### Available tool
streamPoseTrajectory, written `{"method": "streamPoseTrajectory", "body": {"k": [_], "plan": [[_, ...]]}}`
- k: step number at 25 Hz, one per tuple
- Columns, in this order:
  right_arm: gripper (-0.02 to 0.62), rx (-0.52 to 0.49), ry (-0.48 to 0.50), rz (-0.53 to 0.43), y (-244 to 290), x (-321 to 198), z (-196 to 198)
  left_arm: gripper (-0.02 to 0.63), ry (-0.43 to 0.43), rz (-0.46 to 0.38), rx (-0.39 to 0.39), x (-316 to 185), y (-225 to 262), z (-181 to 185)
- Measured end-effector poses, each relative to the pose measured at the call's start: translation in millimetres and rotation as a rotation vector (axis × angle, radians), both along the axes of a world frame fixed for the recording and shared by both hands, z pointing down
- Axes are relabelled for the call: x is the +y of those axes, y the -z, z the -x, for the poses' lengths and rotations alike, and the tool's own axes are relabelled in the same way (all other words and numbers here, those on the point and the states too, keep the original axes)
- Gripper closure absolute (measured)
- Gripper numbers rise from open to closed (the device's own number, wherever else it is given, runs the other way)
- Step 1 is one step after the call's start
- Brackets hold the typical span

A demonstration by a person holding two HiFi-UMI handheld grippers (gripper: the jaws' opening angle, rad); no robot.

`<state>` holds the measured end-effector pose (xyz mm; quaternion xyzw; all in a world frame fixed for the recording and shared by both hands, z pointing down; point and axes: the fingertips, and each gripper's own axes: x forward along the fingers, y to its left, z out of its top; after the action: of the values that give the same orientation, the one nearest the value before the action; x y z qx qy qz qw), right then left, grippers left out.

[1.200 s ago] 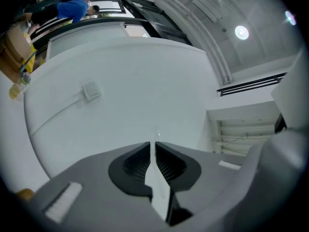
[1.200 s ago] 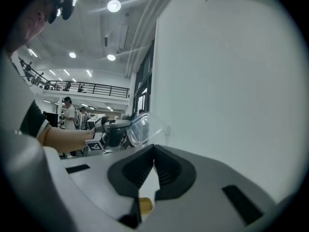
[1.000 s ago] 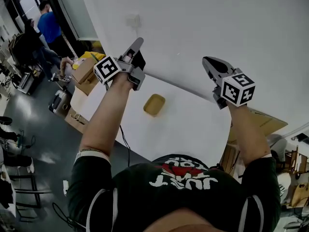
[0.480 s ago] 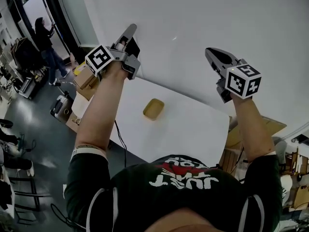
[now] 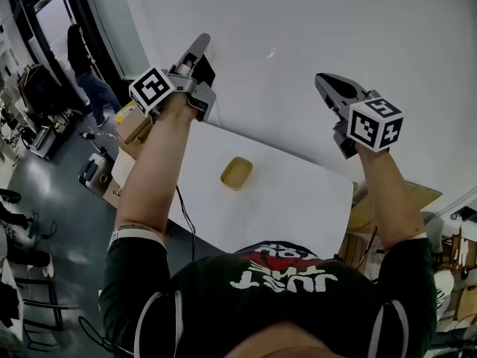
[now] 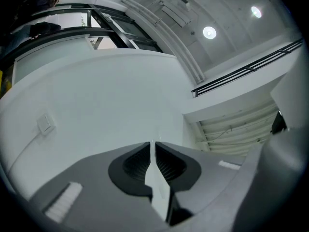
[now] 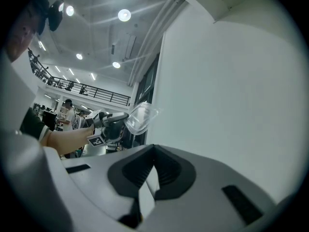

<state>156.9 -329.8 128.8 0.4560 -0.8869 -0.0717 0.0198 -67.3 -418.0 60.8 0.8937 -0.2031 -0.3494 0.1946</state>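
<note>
Above the table (image 5: 287,192), left tool (image 5: 200,45) and right tool (image 5: 322,82) near wall (image 5: 350,21).

Both arms raised, stretched forward, well apart. Left arm (image 5: 153,174) bare, near straight. Left gripper (image 5: 200,48) points up and away, jaws closed to thin slit, nothing between. Right arm (image 5: 386,200) slightly bent. Right gripper (image 5: 325,83) tilted up and leftward, jaws pressed together, nothing between.
</note>
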Motion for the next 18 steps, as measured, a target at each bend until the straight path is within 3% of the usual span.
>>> {"method": "streamPoseTrajectory", "body": {"k": [18], "plan": [[0.589,0.023,0.011,-0.004,0.2,3.0,4.5,0.568,0.003,-0.019,-0.003,4.6,4.8,-1.0]]}}
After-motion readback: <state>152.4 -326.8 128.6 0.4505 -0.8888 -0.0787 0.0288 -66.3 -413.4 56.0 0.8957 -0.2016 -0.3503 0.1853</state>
